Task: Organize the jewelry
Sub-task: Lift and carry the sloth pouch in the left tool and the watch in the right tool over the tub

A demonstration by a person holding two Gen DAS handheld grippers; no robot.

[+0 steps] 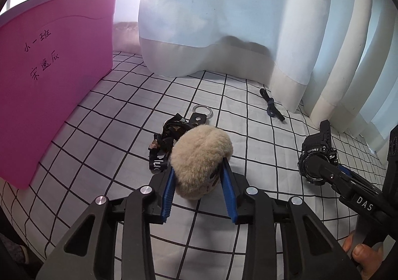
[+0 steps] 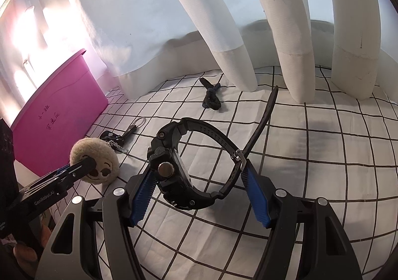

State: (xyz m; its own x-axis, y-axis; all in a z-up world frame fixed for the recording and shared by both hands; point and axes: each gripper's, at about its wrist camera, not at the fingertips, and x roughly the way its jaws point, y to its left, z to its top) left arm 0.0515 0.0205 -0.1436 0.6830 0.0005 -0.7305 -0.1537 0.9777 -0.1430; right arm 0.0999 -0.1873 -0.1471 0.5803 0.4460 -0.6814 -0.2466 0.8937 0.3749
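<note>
In the left wrist view, the left gripper (image 1: 200, 178) fills the bottom of the frame, and its blue jaws pinch a beige plush (image 1: 202, 160) from both sides. The plush is in the centre of the frame, between the jaw tips and touching both. Just behind it a black strap (image 1: 161, 148) with a metal ring (image 1: 202, 111) lies on the checked sheet (image 1: 104, 111). The pink bin (image 1: 49, 66) stands at the left of the frame, with handwriting on its wall. A dark cord (image 1: 271, 104) lies in the upper right part of the sheet, near the hem of the white curtain (image 1: 223, 19).

In the right wrist view, the right gripper (image 2: 199, 180) holds a black watch (image 2: 174, 168) in the centre of the frame. The jaws are spread wide around the band loop: the left jaw presses the watch case, the right jaw presses the band at the buckle. The free end of the band points up to the right. The watch seems lifted off the sheet, but I cannot tell for sure. At the lower left of this frame the plush shows a smiling face.
</note>
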